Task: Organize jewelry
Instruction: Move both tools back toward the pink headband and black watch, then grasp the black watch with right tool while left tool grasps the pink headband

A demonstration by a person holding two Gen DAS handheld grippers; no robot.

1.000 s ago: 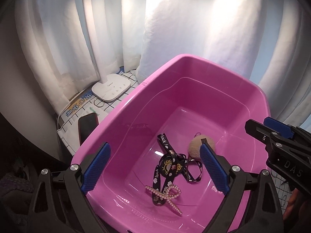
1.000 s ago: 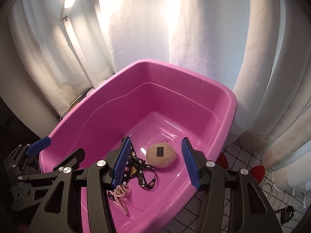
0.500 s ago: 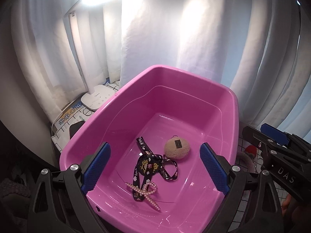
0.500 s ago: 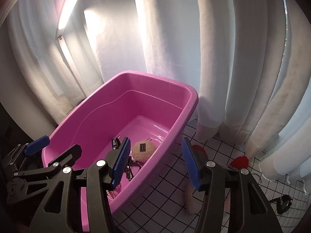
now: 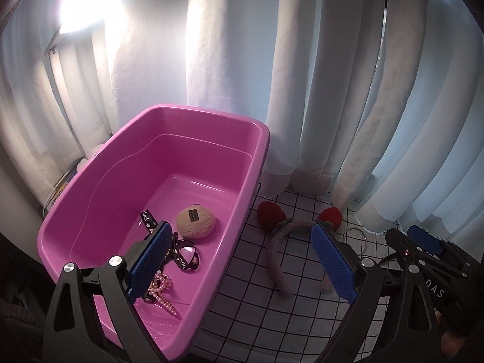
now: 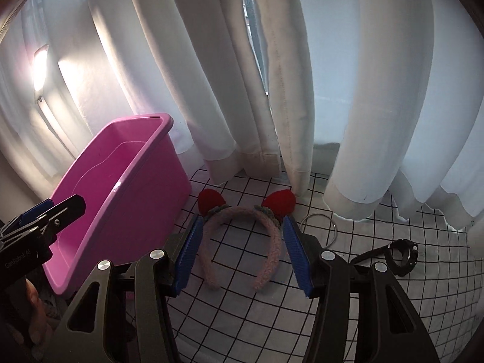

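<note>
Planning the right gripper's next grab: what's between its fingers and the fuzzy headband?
Nothing. In the right wrist view, the open right gripper frames the headband on the checked cloth, unobstructed.

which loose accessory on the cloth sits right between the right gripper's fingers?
The headband, fuzzy pink with two red ears, lies framed by the open right gripper. The ring and black watch lie further right.

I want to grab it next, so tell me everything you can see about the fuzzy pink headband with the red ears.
The headband is a fuzzy pink arch, plush-looking, with two rounded red ears on small blue-grey knitted bases at its crown. It lies flat on the white grid-patterned cloth, crown toward the curtains, both ends toward the camera, beside the pink tub. The open right gripper frames it without visible contact. A thin metal ring lies just to its right.
</note>
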